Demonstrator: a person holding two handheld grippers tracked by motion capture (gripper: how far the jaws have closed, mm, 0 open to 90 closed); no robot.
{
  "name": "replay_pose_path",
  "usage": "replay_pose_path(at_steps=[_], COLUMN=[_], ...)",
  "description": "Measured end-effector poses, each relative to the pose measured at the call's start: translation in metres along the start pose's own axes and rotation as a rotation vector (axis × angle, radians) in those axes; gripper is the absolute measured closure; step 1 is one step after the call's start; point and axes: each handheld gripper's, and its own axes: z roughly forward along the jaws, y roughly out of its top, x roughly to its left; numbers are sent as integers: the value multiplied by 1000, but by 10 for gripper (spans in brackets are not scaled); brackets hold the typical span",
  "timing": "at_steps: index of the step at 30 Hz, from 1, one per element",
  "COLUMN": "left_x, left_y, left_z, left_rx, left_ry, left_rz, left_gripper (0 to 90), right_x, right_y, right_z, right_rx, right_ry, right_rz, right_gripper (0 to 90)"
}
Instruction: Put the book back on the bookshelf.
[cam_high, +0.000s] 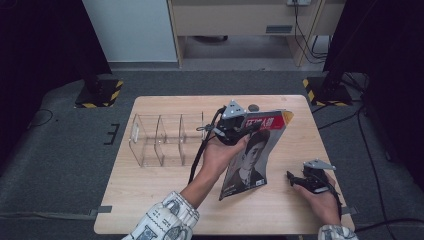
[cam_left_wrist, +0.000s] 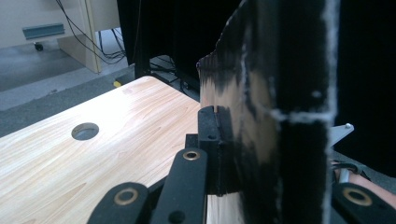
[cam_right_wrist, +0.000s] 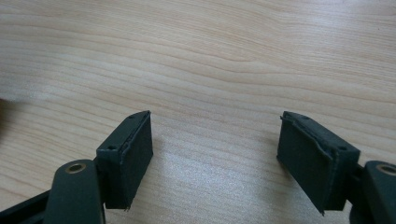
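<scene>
A pale wooden table (cam_high: 150, 180) stands on grey carpet, with a round hole (cam_left_wrist: 85, 131) near its far edge. Behind it are a light wood desk (cam_high: 240, 20) with loose cables, dark curtains on both sides, and two stands with yellow-black striped feet. A clear plastic organizer (cam_high: 165, 139) with three compartments sits on the table's left half. Just right of it the left gripper (cam_high: 235, 125) is clamped on the top edge of a magazine (cam_high: 252, 155), which stands upright and tilted, its lower edge on the table. The right gripper (cam_right_wrist: 215, 154) rests low near the right edge, jaws spread wide over bare wood, well apart from the magazine.
</scene>
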Motion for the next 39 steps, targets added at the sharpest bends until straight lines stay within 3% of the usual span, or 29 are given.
replay_pose_path(at_steps=[12, 24, 34, 39], left_x=[-4, -4, -5, -5], left_y=[4, 5, 7, 9], left_z=[-11, -44, -62, -71], left_rx=[-7, -30, -11, 2], left_ry=[-13, -8, -5, 2], left_rz=[10, 19, 28, 53], left_gripper=[867, 867, 866, 867], right_x=[1, 2, 1, 1], right_y=[0, 1, 1, 0], right_z=[0, 0, 0, 0], right_rx=[2, 6, 8, 5], right_ry=[4, 5, 8, 8], right_rz=[-3, -1, -5, -6], right_gripper=[263, 260, 261, 260])
